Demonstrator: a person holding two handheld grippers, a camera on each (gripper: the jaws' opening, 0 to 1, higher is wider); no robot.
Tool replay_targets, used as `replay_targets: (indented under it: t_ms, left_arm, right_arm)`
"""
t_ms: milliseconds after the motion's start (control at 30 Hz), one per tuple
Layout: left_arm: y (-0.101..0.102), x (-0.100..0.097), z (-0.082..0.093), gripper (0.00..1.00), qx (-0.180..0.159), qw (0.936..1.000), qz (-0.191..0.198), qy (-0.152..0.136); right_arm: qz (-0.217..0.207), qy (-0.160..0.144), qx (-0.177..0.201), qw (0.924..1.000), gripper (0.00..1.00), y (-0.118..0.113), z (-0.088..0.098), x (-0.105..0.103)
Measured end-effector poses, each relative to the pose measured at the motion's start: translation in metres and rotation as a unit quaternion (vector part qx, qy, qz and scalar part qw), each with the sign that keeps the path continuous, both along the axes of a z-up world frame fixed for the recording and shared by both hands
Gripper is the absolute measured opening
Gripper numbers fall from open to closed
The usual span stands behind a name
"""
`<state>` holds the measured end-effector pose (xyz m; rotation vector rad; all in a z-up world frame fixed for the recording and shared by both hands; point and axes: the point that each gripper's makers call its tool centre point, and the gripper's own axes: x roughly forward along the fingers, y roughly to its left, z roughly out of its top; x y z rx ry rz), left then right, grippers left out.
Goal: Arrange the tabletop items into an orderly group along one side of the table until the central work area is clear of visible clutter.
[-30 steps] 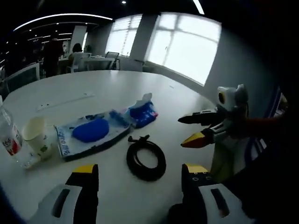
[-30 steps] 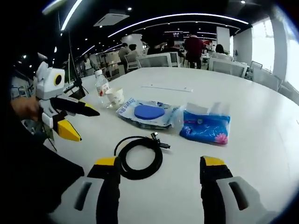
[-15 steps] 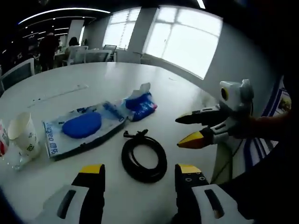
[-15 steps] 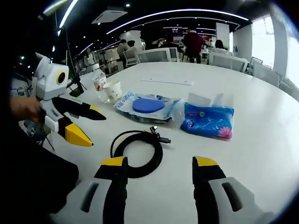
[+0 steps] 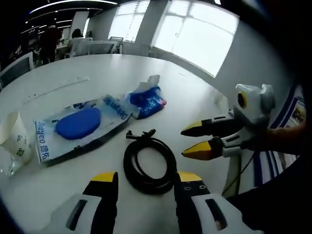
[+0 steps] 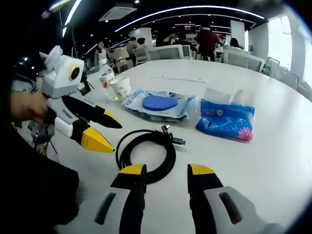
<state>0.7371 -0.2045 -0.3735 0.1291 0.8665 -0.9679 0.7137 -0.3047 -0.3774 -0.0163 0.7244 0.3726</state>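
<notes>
My left gripper (image 5: 144, 183) has yellow tips on black jaws and a pale grey body; my right gripper (image 6: 167, 175) has the same colours. The table (image 5: 107, 68) is plain white. The cable (image 5: 148, 163) is black all over. The pouch (image 5: 80, 126) is clear and white with blue print, and a deep blue oval lies inside it. The tissue pack (image 6: 225, 119) is bright blue with a pink flower and a white top. The cup (image 6: 120, 88) is cream with small green marks. The bottle (image 6: 105, 78) is clear with a red and white label.
</notes>
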Motion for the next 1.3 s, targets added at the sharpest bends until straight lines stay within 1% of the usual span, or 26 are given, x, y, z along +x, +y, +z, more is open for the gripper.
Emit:
replay_targets:
  t_ms: [100,267,367,467,500,533,600,633,700,800,900,967,1133,1200,1300]
  left_arm:
    - [0.0,0.002,-0.006,0.4,0.014,0.9999,0.007,0.006]
    - [0.002,0.006,-0.015,0.33,0.03,0.9994,0.012,0.011]
    - [0.003,0.007,-0.019,0.27,0.035,0.9992,0.013,0.014]
    - [0.006,0.008,-0.024,0.22,0.047,0.9986,0.015,0.016]
    - [0.009,0.009,-0.025,0.2,0.054,0.9983,0.017,0.01]
    - [0.009,0.009,-0.026,0.19,0.055,0.9983,0.015,0.013]
    - [0.008,0.007,-0.028,0.18,0.048,0.9983,0.019,0.024]
    - [0.008,0.007,-0.029,0.18,0.05,0.9983,0.019,0.023]
    - [0.009,0.007,-0.033,0.17,0.054,0.998,0.019,0.029]
    - [0.007,0.006,-0.033,0.14,0.053,0.9979,0.018,0.032]
    - [0.005,0.004,-0.037,0.1,0.059,0.9976,0.012,0.033]
    - [0.005,0.005,-0.036,0.1,0.058,0.9978,0.013,0.028]
    - [0.007,0.005,-0.033,0.08,0.057,0.9977,0.018,0.034]
    - [0.008,0.006,-0.029,0.07,0.053,0.9977,0.024,0.035]
    - [0.01,0.005,-0.024,0.06,0.048,0.9979,0.022,0.036]
  right_arm:
    - [0.001,0.001,0.001,1.0,0.22,0.004,-0.005,0.005]
    - [0.006,0.002,-0.004,1.0,0.17,0.012,-0.012,0.011]
    - [0.01,0.002,-0.007,0.9999,0.13,0.015,-0.016,0.013]
    - [0.008,0.01,-0.023,0.9997,0.12,0.015,-0.023,0.013]
    - [0.006,0.008,-0.024,0.9997,0.12,0.015,-0.023,0.013]
    - [-0.001,0.004,-0.022,0.9997,0.12,0.014,-0.022,0.014]
    - [-0.008,0.008,-0.02,0.9997,0.11,0.015,-0.025,0.013]
    - [-0.009,0.01,-0.021,0.9997,0.11,0.015,-0.027,0.013]
    - [-0.012,0.01,-0.022,0.9996,0.11,0.016,-0.029,0.014]
    - [-0.016,0.015,-0.024,0.9995,0.09,0.018,-0.029,0.015]
    - [-0.022,0.014,-0.036,0.999,0.08,0.018,-0.029,0.015]
    - [-0.023,0.015,-0.044,0.9987,0.07,0.017,-0.03,0.015]
    - [-0.031,0.018,-0.045,0.9984,0.05,0.015,-0.03,0.015]
    - [-0.04,0.024,-0.04,0.9981,0.04,0.014,-0.029,0.015]
    - [-0.049,0.025,-0.028,0.9981,0.01,0.012,-0.027,0.016]
